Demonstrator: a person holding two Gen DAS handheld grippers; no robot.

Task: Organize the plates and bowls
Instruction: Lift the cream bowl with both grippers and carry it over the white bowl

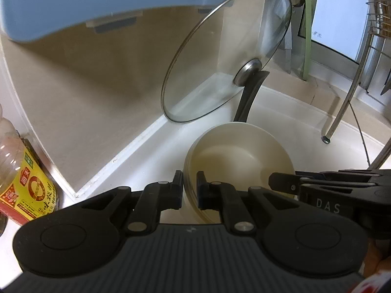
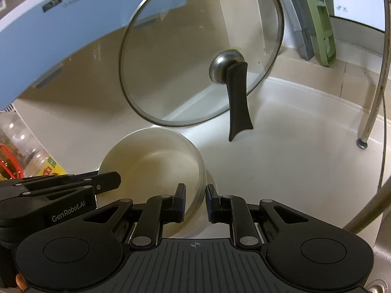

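Two hand-held grippers pinch one stack of cream bowls (image 1: 238, 161), held over the white worktop (image 1: 281, 122), lower centre of both views. Left hand-held gripper (image 1: 189, 188) is clamped on the stack's left rim; right hand-held gripper (image 2: 195, 201) is clamped on its right rim. Risks: thin rim grips, so uneven motion could tilt or split the stack. Glass lid (image 2: 200, 56) leans just ahead, upper centre; pushing forward could knock it over. Rack leg (image 2: 366, 112) at far right is another snag.

"DAS" on right claw (image 1: 281, 183); "GenRobot.AI" on left claw (image 2: 107, 179); bottle (image 1: 24, 183) label perhaps Chinese.
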